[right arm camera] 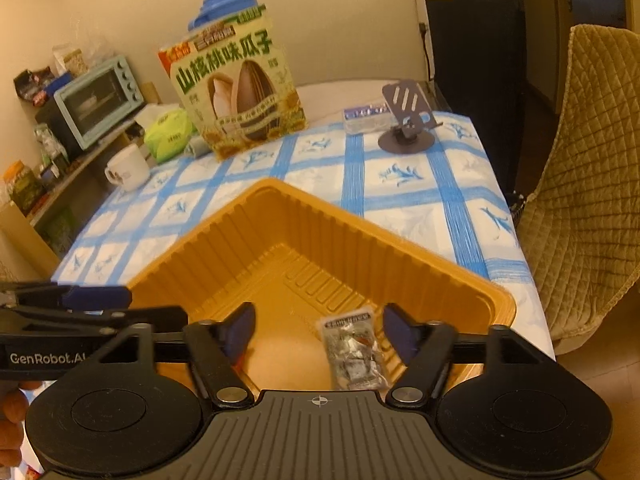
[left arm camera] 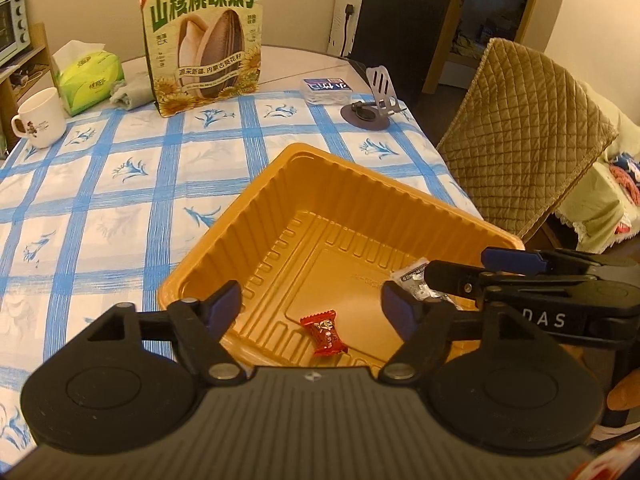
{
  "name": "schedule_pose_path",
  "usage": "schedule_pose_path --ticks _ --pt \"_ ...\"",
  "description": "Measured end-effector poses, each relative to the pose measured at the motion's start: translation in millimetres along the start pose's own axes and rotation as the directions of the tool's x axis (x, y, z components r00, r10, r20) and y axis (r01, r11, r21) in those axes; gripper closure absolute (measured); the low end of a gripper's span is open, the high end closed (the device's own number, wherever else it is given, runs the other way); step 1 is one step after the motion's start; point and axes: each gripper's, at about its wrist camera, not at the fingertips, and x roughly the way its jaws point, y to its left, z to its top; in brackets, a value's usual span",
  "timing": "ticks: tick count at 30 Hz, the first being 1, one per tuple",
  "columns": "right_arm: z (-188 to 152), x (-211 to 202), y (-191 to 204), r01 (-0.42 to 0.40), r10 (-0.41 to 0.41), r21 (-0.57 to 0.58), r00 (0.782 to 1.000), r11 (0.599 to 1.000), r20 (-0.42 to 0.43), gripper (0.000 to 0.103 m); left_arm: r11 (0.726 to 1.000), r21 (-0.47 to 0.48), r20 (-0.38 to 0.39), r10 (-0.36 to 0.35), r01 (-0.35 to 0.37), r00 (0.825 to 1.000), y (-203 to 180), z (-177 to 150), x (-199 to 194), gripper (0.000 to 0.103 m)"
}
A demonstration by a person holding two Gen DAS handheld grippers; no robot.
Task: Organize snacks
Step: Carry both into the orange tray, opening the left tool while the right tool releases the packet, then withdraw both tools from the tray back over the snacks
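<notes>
Drop-off step, likely done: left gripper [left arm camera: 312, 312] and right gripper [right arm camera: 319, 330] both spread, empty, above orange tray [left arm camera: 344, 200]. 2 snacks inside: red candy [left arm camera: 323, 332], silver packet [right arm camera: 354, 350]. Next: fetch more snacks.

Looking down close from the near edge, side by side, facing the far wall, sharing the orange tray [left arm camera: 304, 184] [right arm camera: 280, 216] and the sunflower seed bag [left arm camera: 204, 36] [right arm camera: 236, 92].
</notes>
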Motion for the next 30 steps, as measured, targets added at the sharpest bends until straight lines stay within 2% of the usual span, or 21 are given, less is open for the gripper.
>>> schedule_pose_path --ticks 9,19,30 --pt "-4 -31 -3 -0.004 0.003 0.034 1.000 0.999 0.026 0.015 0.999 -0.027 0.056 -0.018 0.019 0.998 -1 -6 -39 0.016" --pt "-21 -86 10 -0.013 0.010 0.043 0.998 0.999 0.069 0.012 0.999 -0.040 0.110 -0.025 0.030 0.994 7 -29 -103 0.014" --pt "-64 -143 66 -0.029 0.029 0.005 0.997 1.000 0.077 0.012 0.999 -0.044 0.146 -0.012 0.019 0.989 40 -86 -182 0.014"
